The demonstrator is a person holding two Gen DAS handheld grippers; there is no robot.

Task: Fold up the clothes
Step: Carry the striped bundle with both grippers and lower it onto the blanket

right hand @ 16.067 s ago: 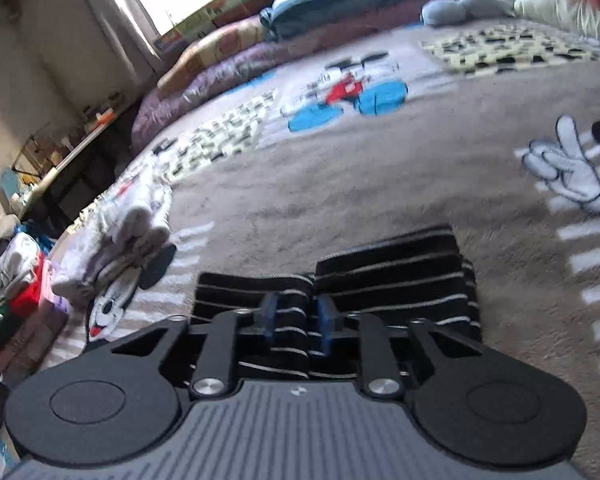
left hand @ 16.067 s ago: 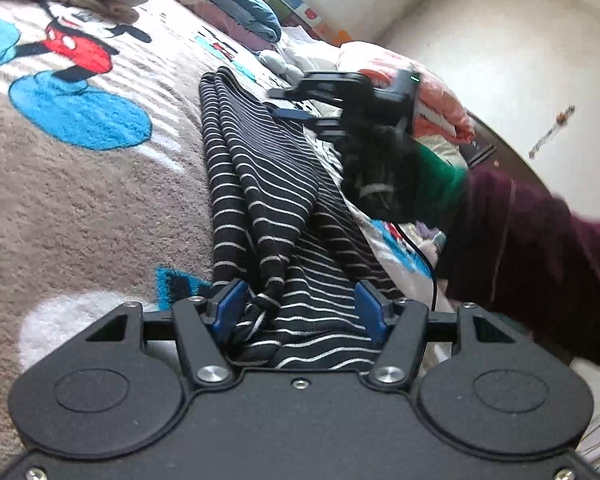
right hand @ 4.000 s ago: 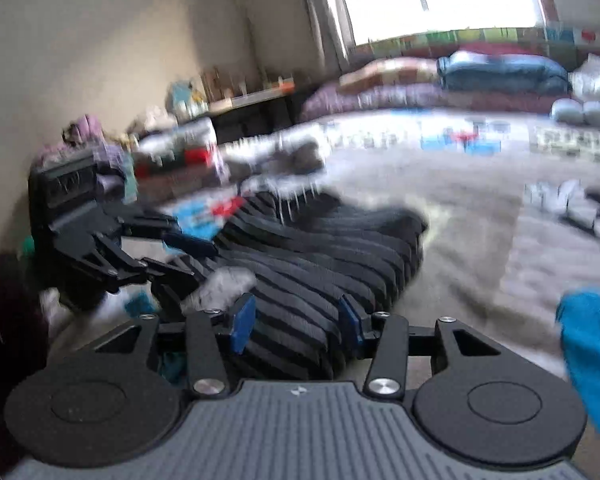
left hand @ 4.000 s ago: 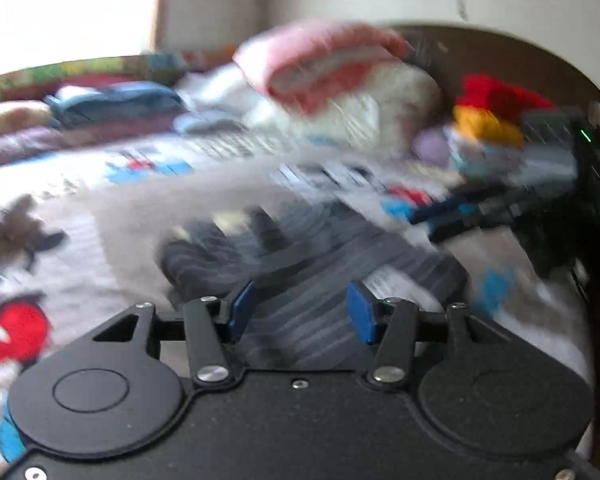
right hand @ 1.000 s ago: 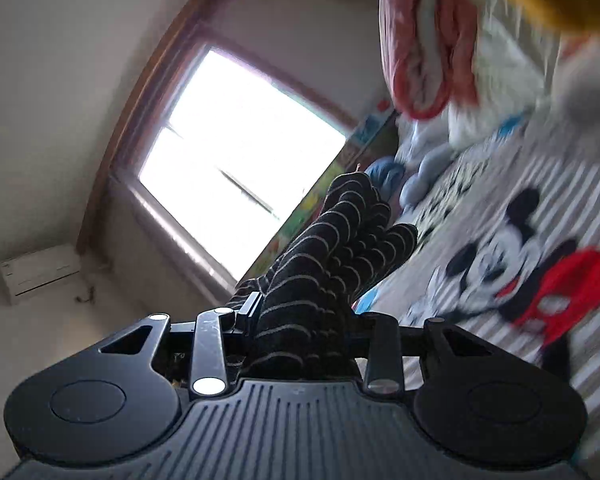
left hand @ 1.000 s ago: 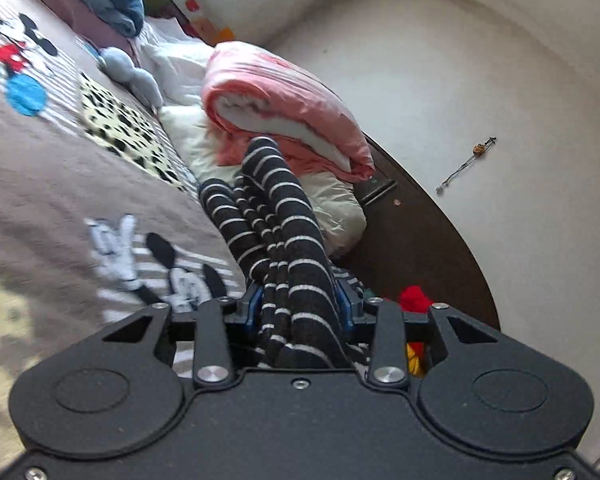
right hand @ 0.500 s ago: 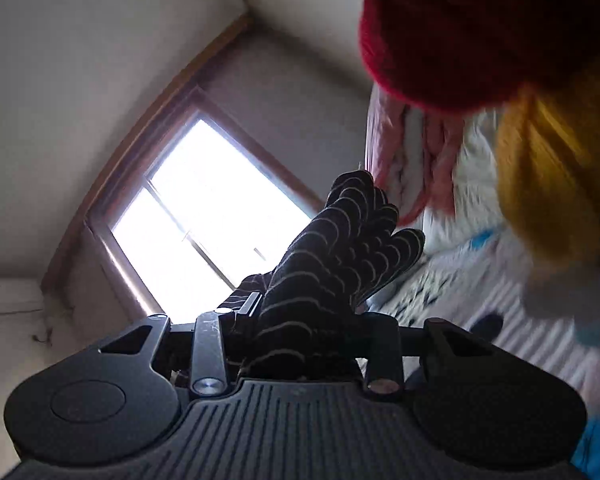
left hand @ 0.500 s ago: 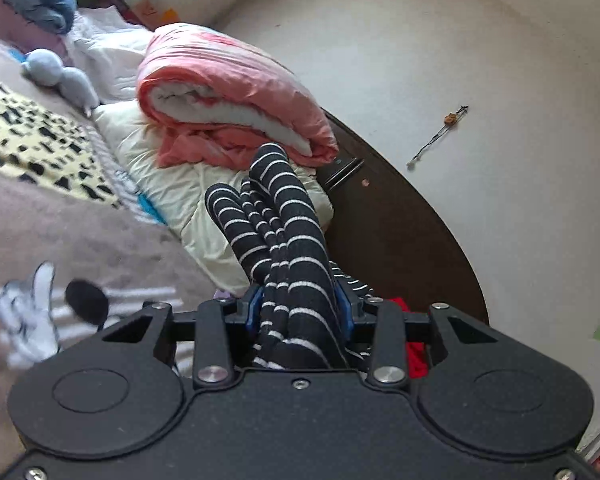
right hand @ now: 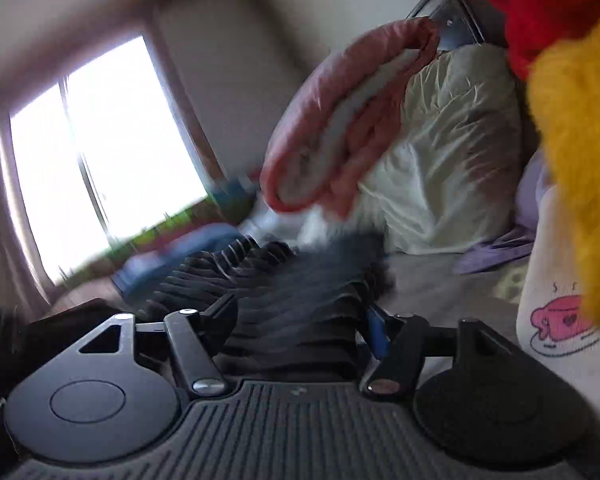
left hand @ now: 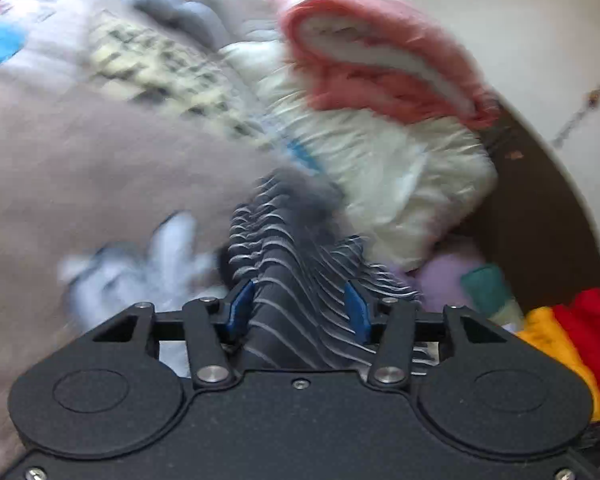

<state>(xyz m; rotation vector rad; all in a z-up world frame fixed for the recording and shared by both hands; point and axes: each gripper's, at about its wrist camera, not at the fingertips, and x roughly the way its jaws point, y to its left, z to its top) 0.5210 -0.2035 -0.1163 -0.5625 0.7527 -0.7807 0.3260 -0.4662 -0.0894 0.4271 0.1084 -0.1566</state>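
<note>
Left wrist view, left to right: brown cartoon-print fleece blanket; folded black garment with thin white stripes lying on it between the spread blue-padded jaws of the left gripper; cream pillow under a rolled pink quilt. Right wrist view: bright window; right gripper, jaws likewise spread around the garment; yellow-and-red plush clothing far right.

The left claw stands with its blue-padded fingers spread apart, pointing forward and slightly down. The right claw is likewise parted, its fingers wide, and it is tilted, the right side lower.
</note>
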